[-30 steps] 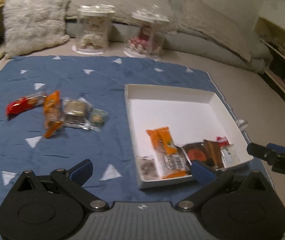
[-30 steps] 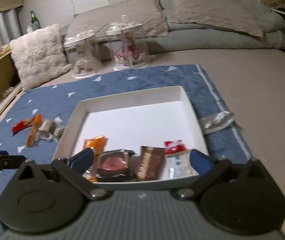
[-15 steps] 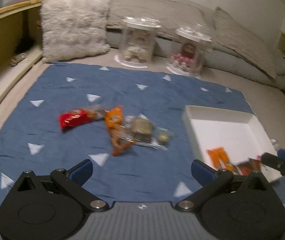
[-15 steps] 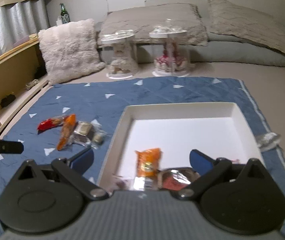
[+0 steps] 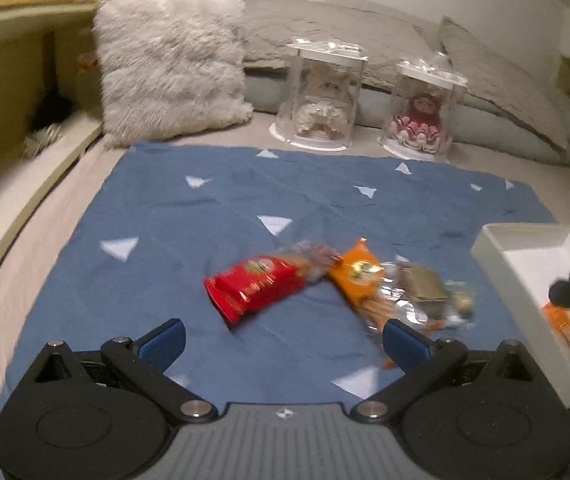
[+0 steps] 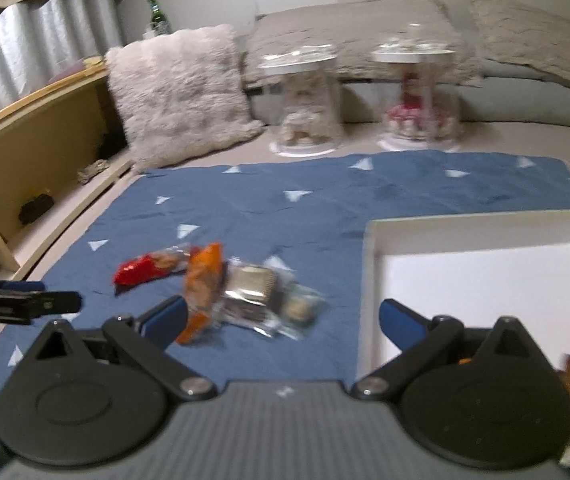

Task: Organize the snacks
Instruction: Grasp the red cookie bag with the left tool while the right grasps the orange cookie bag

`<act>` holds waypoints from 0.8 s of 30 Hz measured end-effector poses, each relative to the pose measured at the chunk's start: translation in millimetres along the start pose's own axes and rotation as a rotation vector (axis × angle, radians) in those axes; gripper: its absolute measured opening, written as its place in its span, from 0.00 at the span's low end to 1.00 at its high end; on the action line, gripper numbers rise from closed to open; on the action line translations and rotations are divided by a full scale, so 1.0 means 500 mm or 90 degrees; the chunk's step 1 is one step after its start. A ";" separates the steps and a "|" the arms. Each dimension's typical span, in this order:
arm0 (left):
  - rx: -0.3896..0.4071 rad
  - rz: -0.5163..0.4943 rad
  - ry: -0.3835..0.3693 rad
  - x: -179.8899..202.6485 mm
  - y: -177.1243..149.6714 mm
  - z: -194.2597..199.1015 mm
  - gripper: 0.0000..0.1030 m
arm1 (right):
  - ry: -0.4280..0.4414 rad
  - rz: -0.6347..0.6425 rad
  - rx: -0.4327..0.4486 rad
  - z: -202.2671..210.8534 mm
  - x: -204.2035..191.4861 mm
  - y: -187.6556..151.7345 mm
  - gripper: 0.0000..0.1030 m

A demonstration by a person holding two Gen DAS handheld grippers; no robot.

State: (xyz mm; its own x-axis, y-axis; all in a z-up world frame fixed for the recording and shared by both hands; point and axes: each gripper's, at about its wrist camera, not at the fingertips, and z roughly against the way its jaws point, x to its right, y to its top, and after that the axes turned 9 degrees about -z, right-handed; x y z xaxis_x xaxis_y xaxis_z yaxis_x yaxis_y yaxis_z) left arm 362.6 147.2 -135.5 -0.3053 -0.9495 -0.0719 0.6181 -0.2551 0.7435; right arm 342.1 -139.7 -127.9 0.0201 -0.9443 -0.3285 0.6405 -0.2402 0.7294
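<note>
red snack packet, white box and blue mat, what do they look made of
Red snack packet: glossy plastic film, likely; it shines and crinkles, with a clear end.
White box: matte card or thin board, probably; flat walls, sharp folded corners.
Blue mat: soft fabric, showing creases.

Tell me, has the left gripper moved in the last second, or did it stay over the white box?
Yes. The left gripper has swung left, away from the white box, which now sits at the view's right edge. Its open jaws now face the red snack packet on the blue cloth.
</note>
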 end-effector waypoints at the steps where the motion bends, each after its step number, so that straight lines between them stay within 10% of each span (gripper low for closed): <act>1: 0.008 -0.024 -0.001 -0.007 0.000 -0.013 1.00 | 0.005 0.002 -0.001 -0.018 -0.015 0.002 0.99; 7: 0.033 -0.131 -0.015 -0.030 -0.004 -0.091 1.00 | 0.029 -0.004 -0.037 -0.127 -0.089 0.011 0.84; 20: 0.040 -0.073 -0.104 -0.084 0.003 -0.203 0.92 | -0.066 0.143 -0.125 -0.260 -0.198 -0.042 0.66; 24: 0.040 -0.043 -0.138 -0.084 0.002 -0.207 0.85 | -0.055 0.137 -0.144 -0.265 -0.192 -0.055 0.44</act>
State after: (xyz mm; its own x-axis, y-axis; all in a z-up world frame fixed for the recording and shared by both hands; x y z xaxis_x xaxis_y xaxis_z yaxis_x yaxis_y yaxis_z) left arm 451.1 167.8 -200.6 -0.4968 -0.8677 0.0172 0.5472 -0.2978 0.7823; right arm 424.5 -12.6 -195.9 0.1147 -0.9859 -0.1220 0.7836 0.0143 0.6211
